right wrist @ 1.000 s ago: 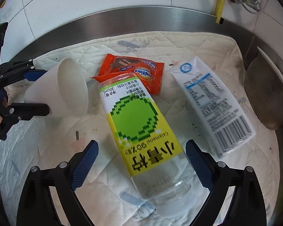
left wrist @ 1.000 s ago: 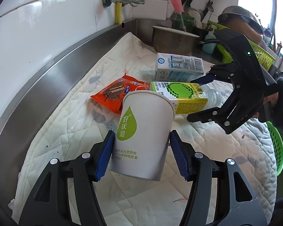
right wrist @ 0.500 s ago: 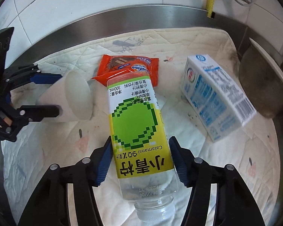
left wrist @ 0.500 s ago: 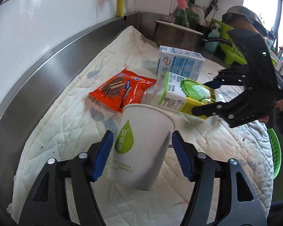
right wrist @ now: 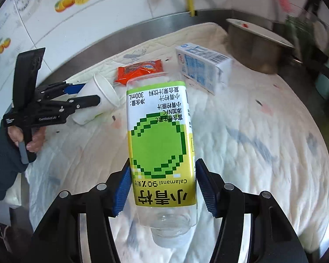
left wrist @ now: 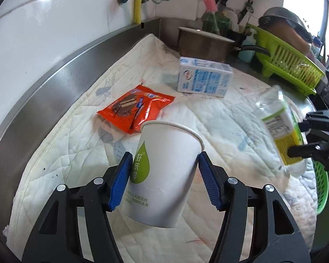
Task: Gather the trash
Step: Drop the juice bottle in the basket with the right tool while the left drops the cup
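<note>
the left gripper (left wrist: 164, 179) is clamped on a white paper cup (left wrist: 164, 171), its blue pads pressing both sides of the cup wall just under the rim; the jaws have just closed in a little on it. the cup is held clear of the quilted cloth (left wrist: 219, 120), mouth tilted up and away, a green drop logo on its side. in the right wrist view the same cup (right wrist: 98, 98) shows at the left, pinched between the black fingers, with a hand (right wrist: 26, 140) and dark sleeve behind the handle

the right gripper (right wrist: 162, 188) is clamped on a clear bottle (right wrist: 162, 144) with a yellow and green label; its jaws have just closed on it, pads tight on the label near the neck end. the bottle is lifted off the cloth, base pointing away, neck toward the camera. in the left wrist view it (left wrist: 278, 127) is blurred, at the right edge

on the cloth lie an orange snack wrapper (left wrist: 136, 109) and, well apart from it, a blue and white carton (left wrist: 205, 80) on its side. behind the carton stands a metal pot (left wrist: 204, 41), and a green rack (left wrist: 285, 63) sits further right
</note>
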